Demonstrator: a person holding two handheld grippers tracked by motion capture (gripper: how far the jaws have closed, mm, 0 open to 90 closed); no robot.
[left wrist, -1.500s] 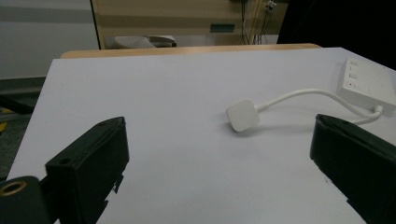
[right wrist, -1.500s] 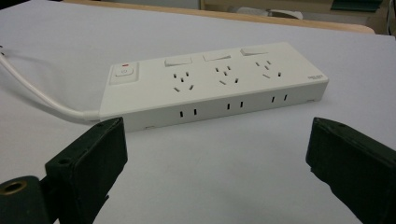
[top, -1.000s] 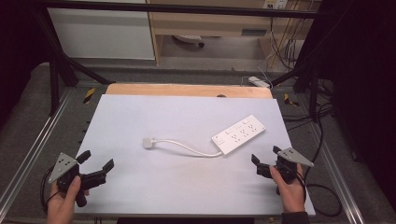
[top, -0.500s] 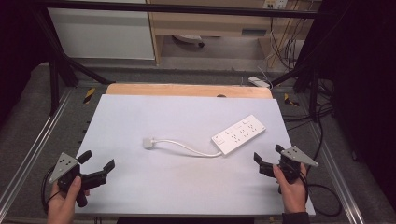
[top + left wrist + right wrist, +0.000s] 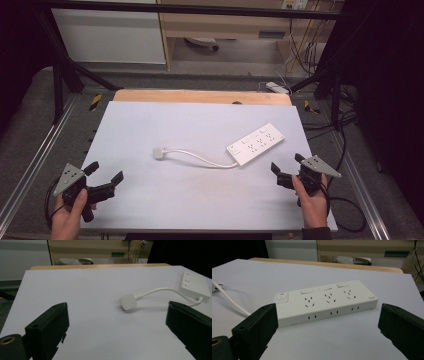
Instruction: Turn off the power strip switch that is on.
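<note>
I hold my left tool (image 5: 104, 178) and right tool (image 5: 287, 171) spread wide over the bench (image 5: 150, 125), near the power strip (image 5: 256, 144) and its plug (image 5: 159, 153).

Count on the counter (image 5: 150, 125): one white power strip (image 5: 256, 144) toward the right edge, with one cord (image 5: 200, 157) ending in one plug (image 5: 159, 153) near the middle. The strip carries three socket groups, three rocker switches along its far edge, and one main switch with a red mark at the cord end. Two tools: left tool (image 5: 106, 182) at the near-left corner, right tool (image 5: 287, 170) at the near-right corner, two black jaws each.
</note>
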